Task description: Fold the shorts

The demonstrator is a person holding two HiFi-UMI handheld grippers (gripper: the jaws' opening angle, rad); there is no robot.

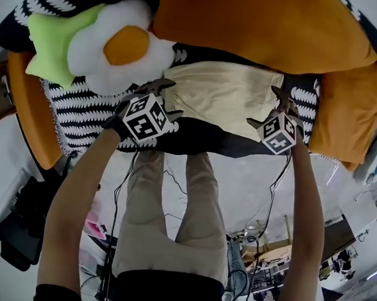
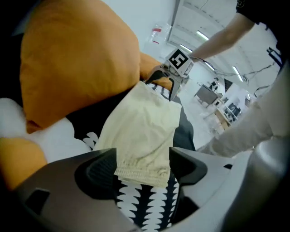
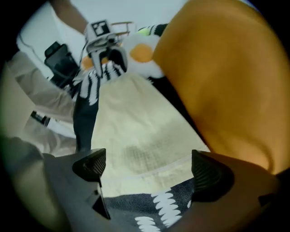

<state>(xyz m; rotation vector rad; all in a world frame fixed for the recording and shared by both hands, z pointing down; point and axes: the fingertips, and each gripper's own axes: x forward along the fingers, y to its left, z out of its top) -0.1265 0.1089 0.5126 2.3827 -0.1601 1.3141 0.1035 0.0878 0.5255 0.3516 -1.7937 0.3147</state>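
My left gripper (image 2: 142,167) and right gripper (image 3: 147,167) have jaws wide, holding nothing; closing too deep, I may pinch the blanket (image 2: 145,204) at 6 o'clock of the shorts (image 1: 222,92)

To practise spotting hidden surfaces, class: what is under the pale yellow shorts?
The shorts lie on a black-and-white patterned cover, which shows past their edges on both sides. The part of the cover directly beneath the shorts is hidden by the fabric.

Shorts (image 1: 222,92) on blanket (image 1: 78,114), before cushion (image 1: 256,25)
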